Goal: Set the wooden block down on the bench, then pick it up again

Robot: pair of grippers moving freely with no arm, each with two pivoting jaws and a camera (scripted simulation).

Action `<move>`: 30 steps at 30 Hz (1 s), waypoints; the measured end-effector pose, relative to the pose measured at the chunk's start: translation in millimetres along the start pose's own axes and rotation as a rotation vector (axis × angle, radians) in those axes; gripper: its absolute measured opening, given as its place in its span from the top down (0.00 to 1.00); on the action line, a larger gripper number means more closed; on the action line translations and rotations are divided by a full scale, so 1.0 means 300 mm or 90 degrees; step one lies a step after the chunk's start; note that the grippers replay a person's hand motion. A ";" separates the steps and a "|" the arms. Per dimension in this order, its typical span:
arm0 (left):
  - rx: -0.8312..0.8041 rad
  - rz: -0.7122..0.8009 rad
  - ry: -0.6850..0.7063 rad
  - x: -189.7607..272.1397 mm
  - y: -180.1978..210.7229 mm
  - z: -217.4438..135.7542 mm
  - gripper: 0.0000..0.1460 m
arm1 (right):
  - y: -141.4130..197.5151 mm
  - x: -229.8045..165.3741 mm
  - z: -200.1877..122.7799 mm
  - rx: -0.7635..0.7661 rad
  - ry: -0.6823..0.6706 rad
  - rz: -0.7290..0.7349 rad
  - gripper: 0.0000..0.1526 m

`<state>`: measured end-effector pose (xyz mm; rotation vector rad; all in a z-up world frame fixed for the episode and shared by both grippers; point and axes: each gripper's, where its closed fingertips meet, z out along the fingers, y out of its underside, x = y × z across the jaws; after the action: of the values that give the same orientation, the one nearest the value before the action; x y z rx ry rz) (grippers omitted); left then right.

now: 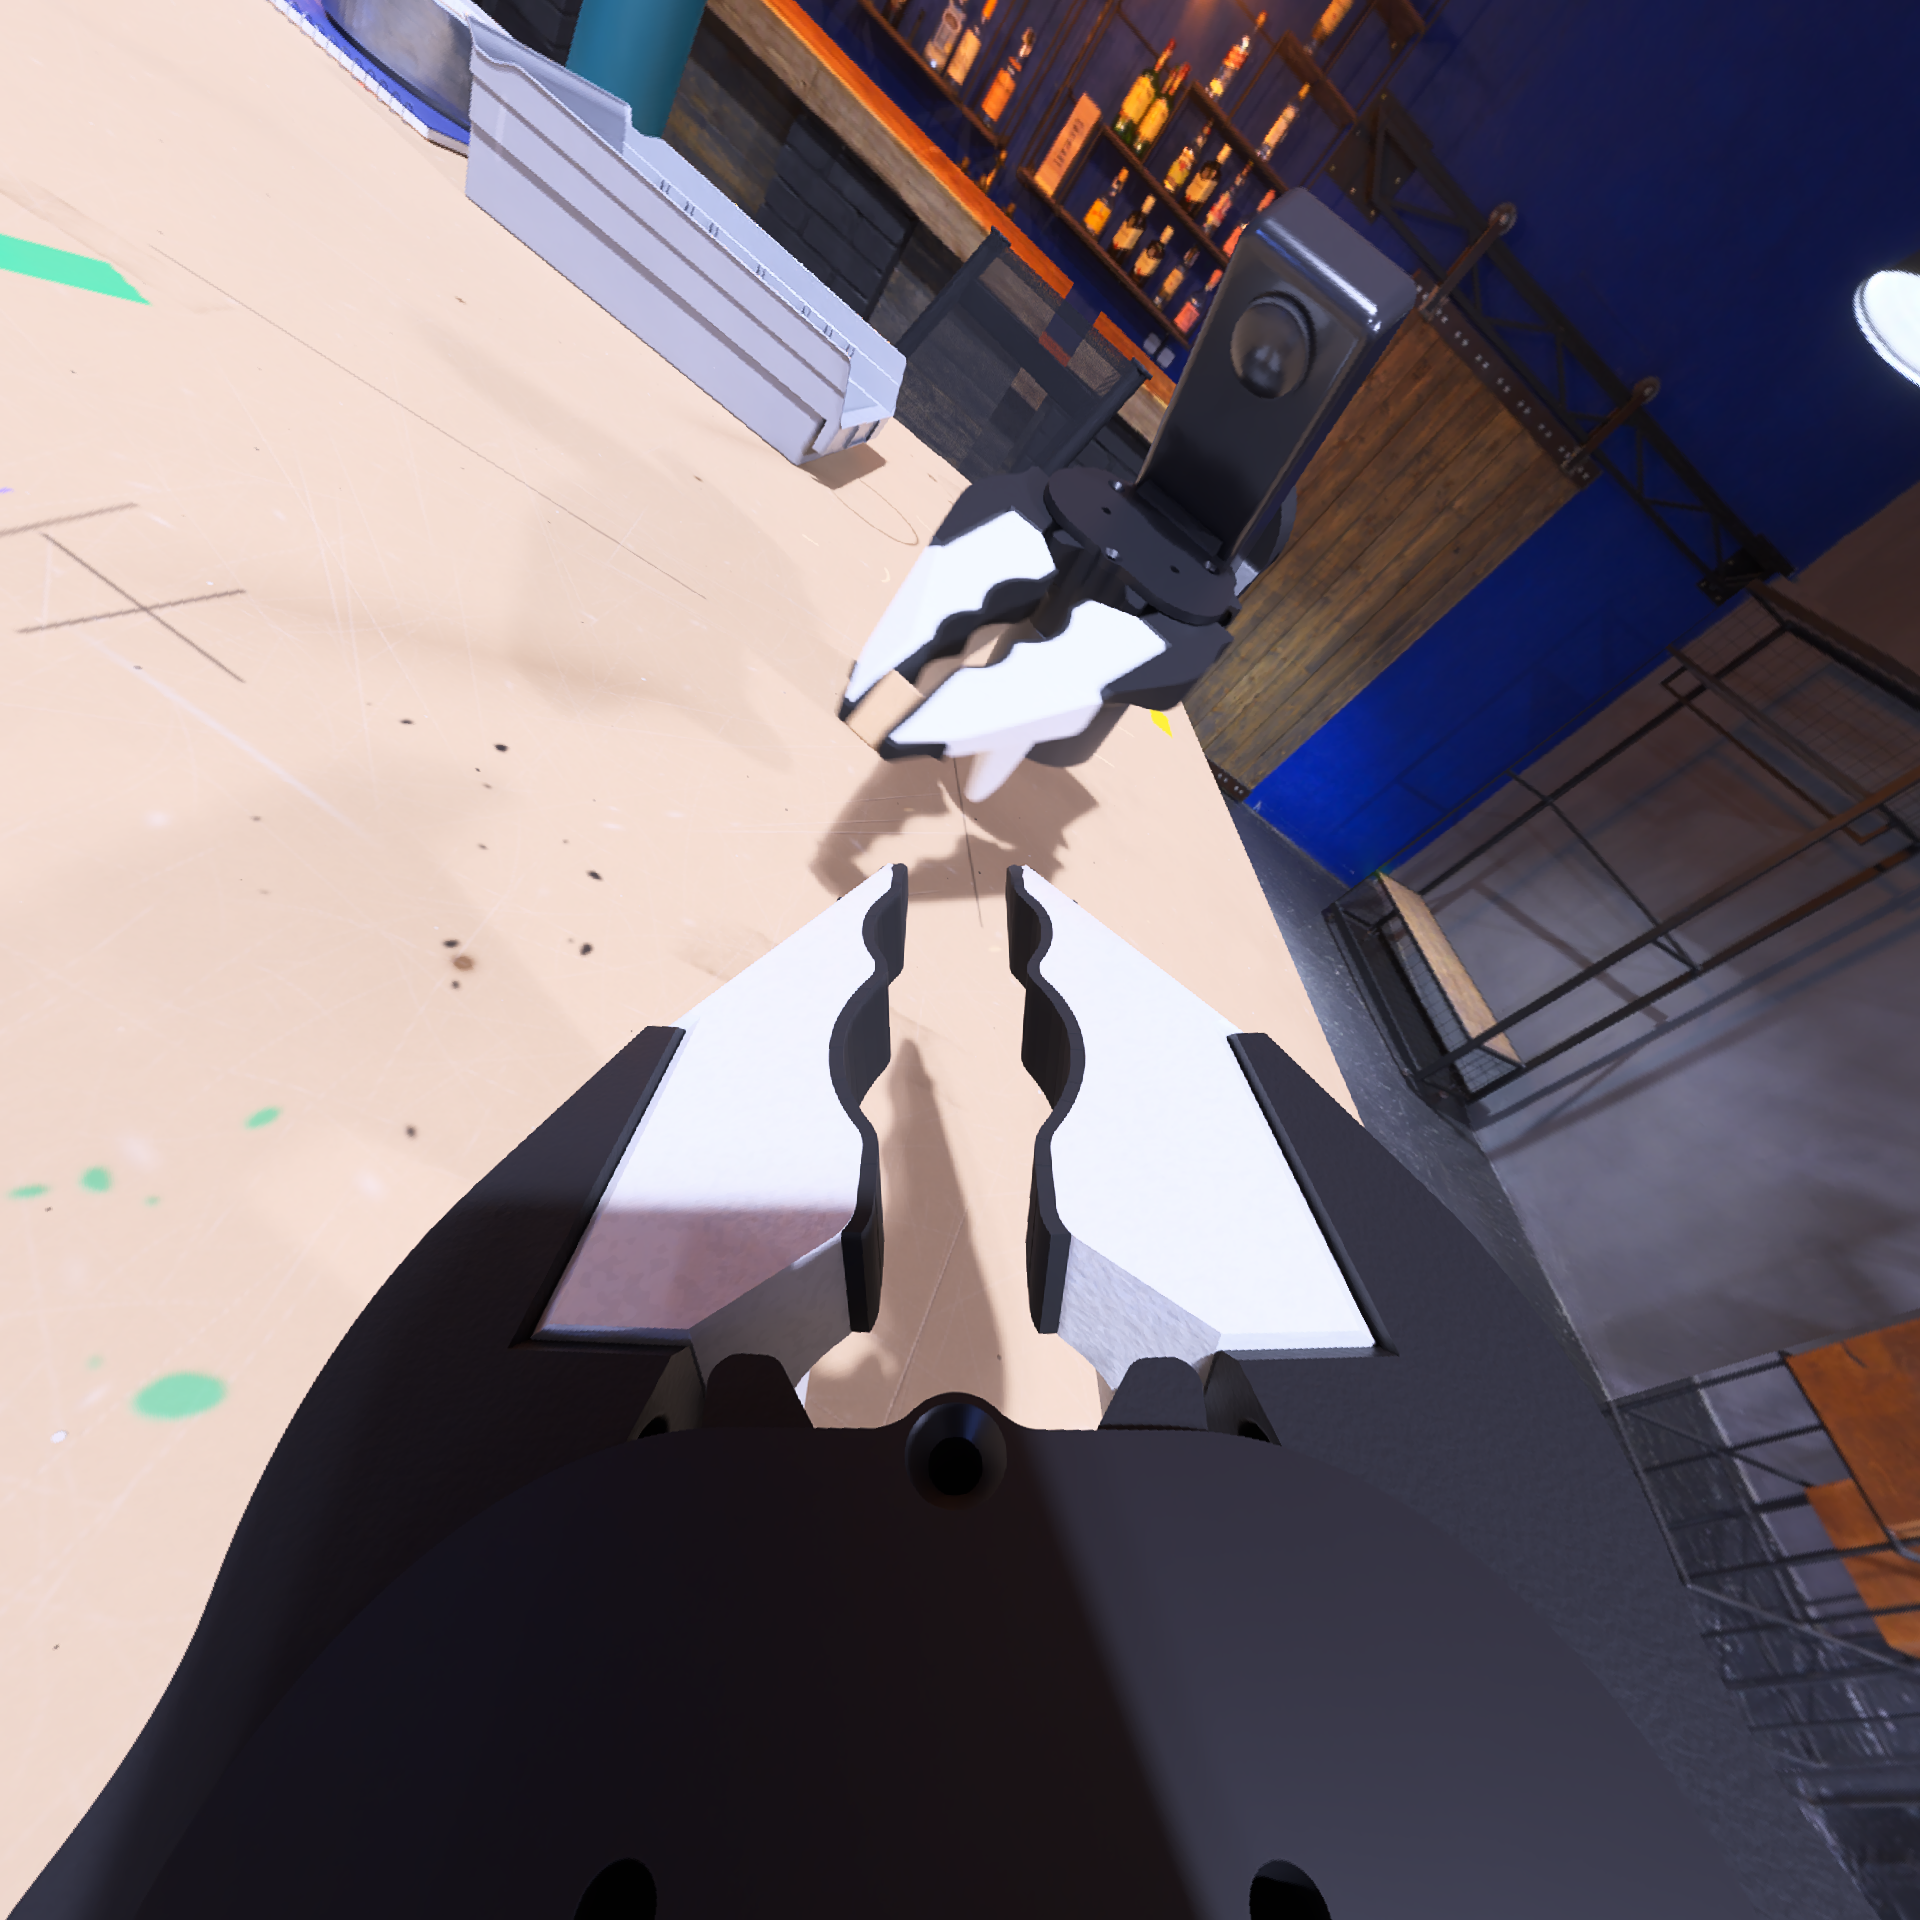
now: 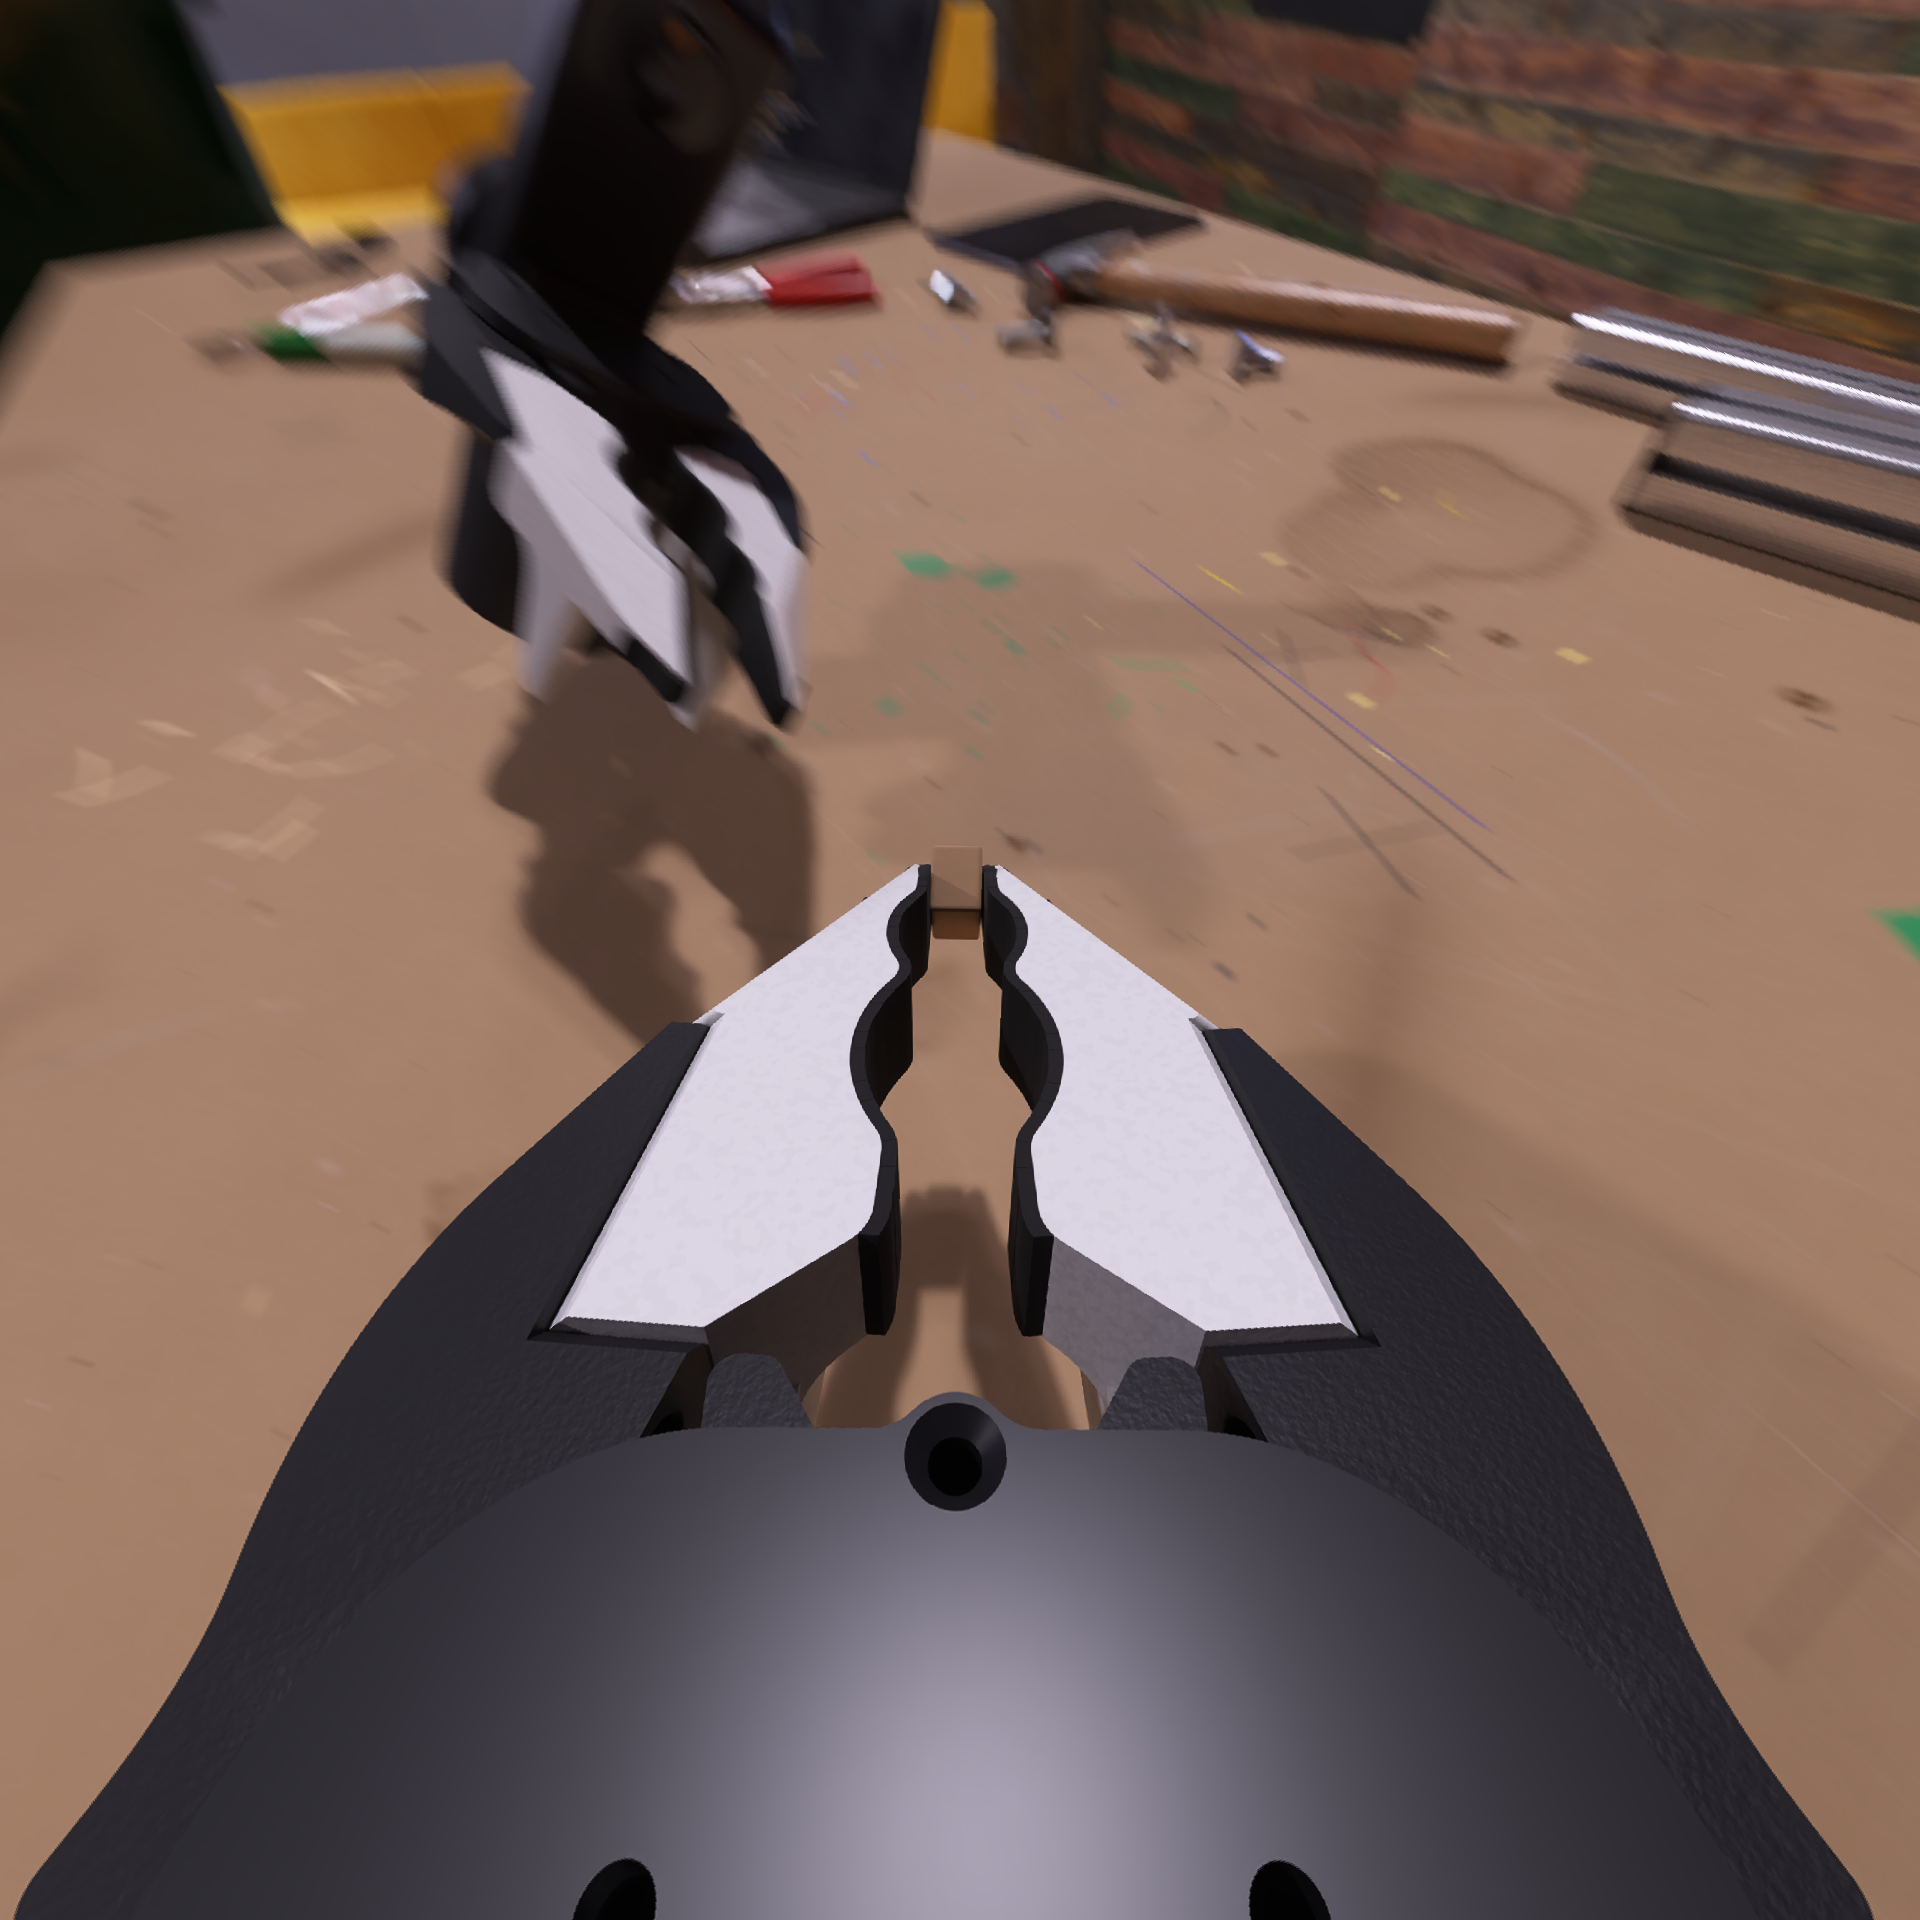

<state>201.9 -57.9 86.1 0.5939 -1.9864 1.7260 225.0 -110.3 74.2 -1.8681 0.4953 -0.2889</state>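
Note:
A small wooden block [image 2: 956,891] sits pinched between the fingertips of my right gripper [image 2: 956,883], which is shut on it low over the tan bench [image 2: 1143,1039]. I cannot tell whether the block touches the bench. In the left wrist view the right gripper [image 1: 873,727] points down at the bench near its right edge, with a sliver of the block [image 1: 881,701] between its tips. My left gripper [image 1: 956,878] is open and empty, a short way from the right one. It also shows blurred in the right wrist view [image 2: 738,707], to the left of the block.
A white bin [image 1: 675,260] and a teal cylinder [image 1: 634,52] stand at the bench's far side. A hammer [image 2: 1299,301], loose screws [image 2: 1153,343], metal bars [image 2: 1766,436], a red-handled tool [image 2: 810,281] and a yellow box [image 2: 364,125] lie beyond. The bench edge [image 1: 1278,935] drops off close by.

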 end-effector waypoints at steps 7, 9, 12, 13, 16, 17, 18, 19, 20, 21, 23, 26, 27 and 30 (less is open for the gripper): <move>-0.009 -0.005 0.009 0.005 0.008 0.003 0.88 | 0.179 0.209 -0.141 -0.161 0.146 -0.006 0.94; -0.011 -0.003 0.009 0.006 0.010 0.004 0.88 | 0.209 0.246 -0.167 -0.189 0.179 -0.002 0.94; -0.012 0.000 0.010 0.009 0.011 0.004 0.88 | 0.256 0.273 -0.187 -0.230 0.190 0.014 0.94; -0.011 -0.001 0.011 0.009 0.010 0.004 0.88 | 0.271 0.274 -0.191 -0.242 0.185 0.021 0.94; -0.010 -0.008 0.016 0.009 0.008 0.006 0.88 | 0.292 0.280 -0.199 -0.249 0.178 0.038 0.94; -0.007 -0.010 0.016 0.009 0.006 0.006 0.88 | 0.291 0.284 -0.202 -0.244 0.181 0.041 0.94; -0.005 -0.010 0.017 0.009 0.005 0.005 0.88 | 0.292 0.288 -0.205 -0.240 0.184 0.044 0.94; -0.004 -0.011 0.017 0.009 0.003 0.004 0.89 | 0.294 0.293 -0.208 -0.239 0.187 0.046 0.94; -0.003 -0.012 0.017 0.008 0.002 0.004 0.89 | 0.296 0.296 -0.210 -0.239 0.189 0.048 0.94; -0.001 -0.012 0.016 0.008 0.001 0.003 0.89 | 0.297 0.298 -0.211 -0.238 0.190 0.050 0.94; -0.001 -0.015 0.017 0.007 0.000 0.003 0.89 | 0.298 0.300 -0.212 -0.235 0.191 0.055 0.92; -0.001 -0.018 0.019 0.008 0.001 0.004 0.89 | 0.297 0.302 -0.212 -0.236 0.197 0.050 0.91; -0.001 -0.017 0.019 0.008 0.001 0.004 0.89 | 0.297 0.303 -0.212 -0.237 0.199 0.048 0.91; -0.002 -0.015 0.018 0.009 0.001 0.004 0.89 | 0.298 0.313 -0.216 -0.242 0.216 0.043 0.93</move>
<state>199.5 -59.1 87.2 0.5860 -1.9549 1.7089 262.6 -234.1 8.8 -2.1748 0.8936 -0.4973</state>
